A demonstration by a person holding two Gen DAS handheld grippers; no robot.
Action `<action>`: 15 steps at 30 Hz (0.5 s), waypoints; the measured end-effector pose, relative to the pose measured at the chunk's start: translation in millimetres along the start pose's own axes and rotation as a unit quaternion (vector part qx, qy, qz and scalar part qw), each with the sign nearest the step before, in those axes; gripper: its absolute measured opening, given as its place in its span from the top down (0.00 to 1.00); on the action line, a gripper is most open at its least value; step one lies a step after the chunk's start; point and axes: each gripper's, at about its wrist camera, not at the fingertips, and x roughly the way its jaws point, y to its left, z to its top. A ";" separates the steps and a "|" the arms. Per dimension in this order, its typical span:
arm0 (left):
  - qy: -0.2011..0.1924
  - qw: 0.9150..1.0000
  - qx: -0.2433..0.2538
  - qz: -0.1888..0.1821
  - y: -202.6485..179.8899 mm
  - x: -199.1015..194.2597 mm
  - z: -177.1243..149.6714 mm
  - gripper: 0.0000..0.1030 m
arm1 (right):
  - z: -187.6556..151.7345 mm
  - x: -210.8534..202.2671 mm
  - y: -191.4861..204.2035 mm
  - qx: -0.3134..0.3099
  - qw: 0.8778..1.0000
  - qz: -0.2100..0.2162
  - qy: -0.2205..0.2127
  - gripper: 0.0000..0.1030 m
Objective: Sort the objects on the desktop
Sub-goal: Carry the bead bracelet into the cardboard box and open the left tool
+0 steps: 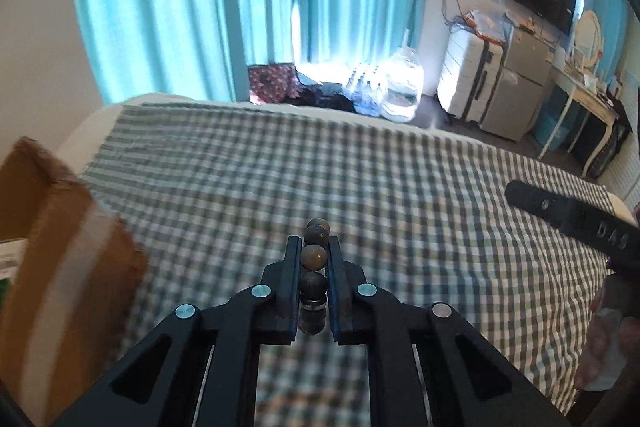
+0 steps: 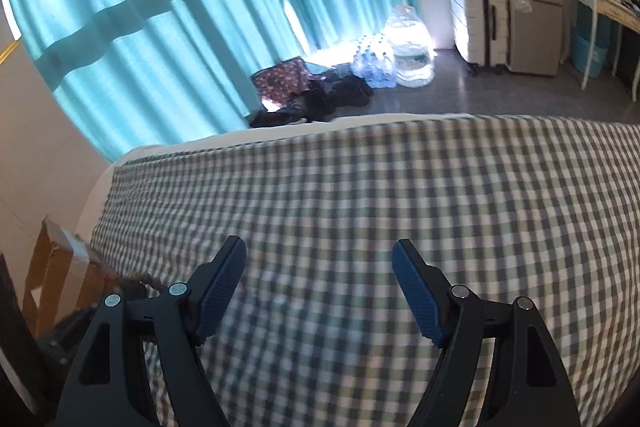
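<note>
Left wrist view: left gripper [image 1: 314,247] jaws clamp a bead bracelet [image 1: 314,257], cardboard box [image 1: 60,247] waiting left of them, not yet dropped; right gripper [image 2: 320,259] jaws gape empty.

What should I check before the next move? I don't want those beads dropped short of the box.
1. Left gripper shut on the bead string: ok.
2. Beads sit between the pads, not only at the tips: ok.
3. Cardboard box within view, to the left: ok.
4. Box opening free to receive the beads: cannot tell, mostly out of frame.
5. Right gripper open, holding nothing, over the checkered cloth: ok.
6. Hanging part of the string clear of the cloth: cannot tell.
</note>
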 end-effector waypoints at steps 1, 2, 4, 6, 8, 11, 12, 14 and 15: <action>-0.004 1.000 -0.003 0.005 11.4 -10.6 1.9 0.89 | -1.8 -1.1 11.0 -0.008 1.000 0.011 0.000 0.27; -0.008 1.000 -0.005 0.009 18.0 -17.8 3.3 0.89 | -3.9 -2.7 22.0 -0.016 1.000 0.023 -0.001 0.27; -0.017 1.000 -0.014 0.018 41.9 -38.3 2.2 0.89 | -8.3 -7.3 46.3 -0.034 0.998 0.045 -0.003 0.27; -0.030 0.999 -0.026 0.029 62.9 -55.6 1.3 0.89 | -13.4 -13.7 73.0 -0.060 0.996 0.064 -0.011 0.27; -0.042 0.997 -0.045 0.037 82.6 -71.8 -0.3 0.89 | -19.3 -20.9 97.5 -0.093 0.993 0.073 -0.024 0.27; -0.047 0.994 -0.098 0.033 114.1 -84.8 -3.8 0.89 | -37.4 -26.1 130.3 -0.137 0.987 0.075 -0.036 0.27; -0.047 0.991 -0.118 0.032 127.2 -89.2 -4.2 0.89 | -43.5 -27.8 139.7 -0.148 0.985 0.080 -0.038 0.27; -0.051 0.987 -0.146 0.042 151.9 -100.9 -3.7 0.89 | -57.8 -30.1 157.8 -0.172 0.980 0.089 -0.040 0.25; -0.056 0.985 -0.156 0.046 161.2 -105.1 -4.0 0.89 | -64.8 -29.4 165.9 -0.185 0.978 0.088 -0.038 0.24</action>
